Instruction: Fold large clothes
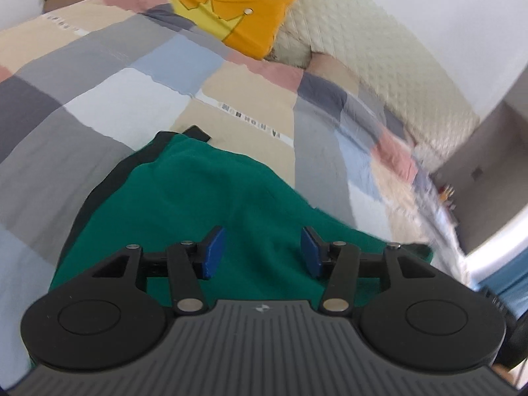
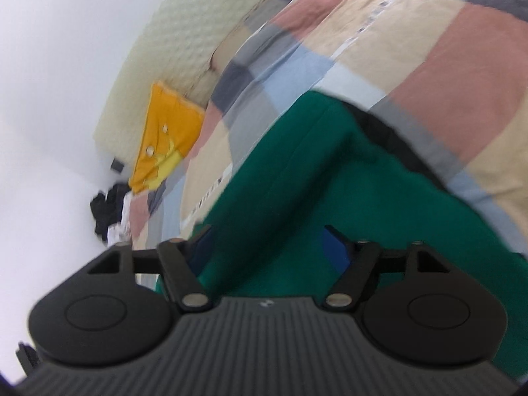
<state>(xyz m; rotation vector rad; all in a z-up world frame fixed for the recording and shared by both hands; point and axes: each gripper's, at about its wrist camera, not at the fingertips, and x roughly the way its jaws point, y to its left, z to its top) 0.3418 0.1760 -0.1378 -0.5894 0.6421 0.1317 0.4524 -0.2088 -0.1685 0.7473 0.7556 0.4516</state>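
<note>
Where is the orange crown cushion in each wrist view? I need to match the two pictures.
Left wrist: orange crown cushion top centre, against the cream headboard.
Right wrist: cushion left of centre, tilted, below the headboard.
Shared landmark: green garment on the patchwork quilt.

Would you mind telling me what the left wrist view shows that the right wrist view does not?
Only the left wrist view shows the left gripper, open above the green garment, a black strap end at the garment's far edge, and a grey wall at the right.

Only the right wrist view shows the right gripper, also open over the garment, and a pile of dark and white clothes in the far corner.

Both show the green garment lying on the patchwork bedcover, the orange crown cushion and the quilted cream headboard.
</note>
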